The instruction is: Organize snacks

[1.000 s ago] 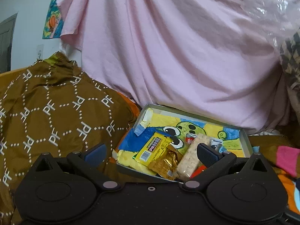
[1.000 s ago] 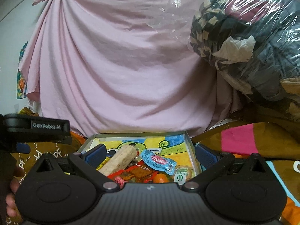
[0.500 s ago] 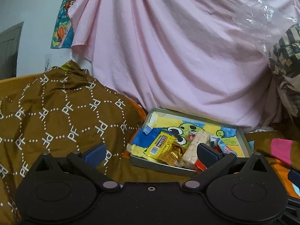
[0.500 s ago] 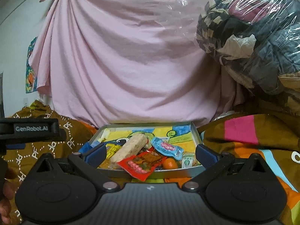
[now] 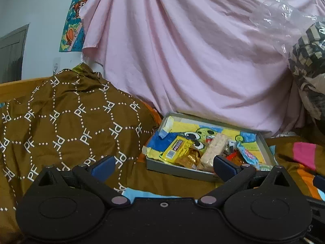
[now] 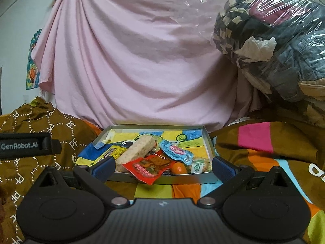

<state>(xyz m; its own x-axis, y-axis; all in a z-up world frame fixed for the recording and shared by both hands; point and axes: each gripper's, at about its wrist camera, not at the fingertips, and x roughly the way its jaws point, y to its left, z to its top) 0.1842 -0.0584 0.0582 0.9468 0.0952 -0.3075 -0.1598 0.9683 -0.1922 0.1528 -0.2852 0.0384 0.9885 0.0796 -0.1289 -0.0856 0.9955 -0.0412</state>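
Left wrist view: the left gripper (image 5: 163,165) has its fingers spread wide, holding nothing. The tray (image 5: 178,169) of snacks lies right of centre; the brown cloth (image 5: 67,122) reads "PF".

Right wrist view: the right gripper (image 6: 163,165) is wide and empty before the tray (image 6: 209,142). At left, "GenRobot.AI" is printed on the other gripper.

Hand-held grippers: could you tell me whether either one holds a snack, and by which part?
Nothing is held: the left hand-held gripper and right hand-held gripper are open.
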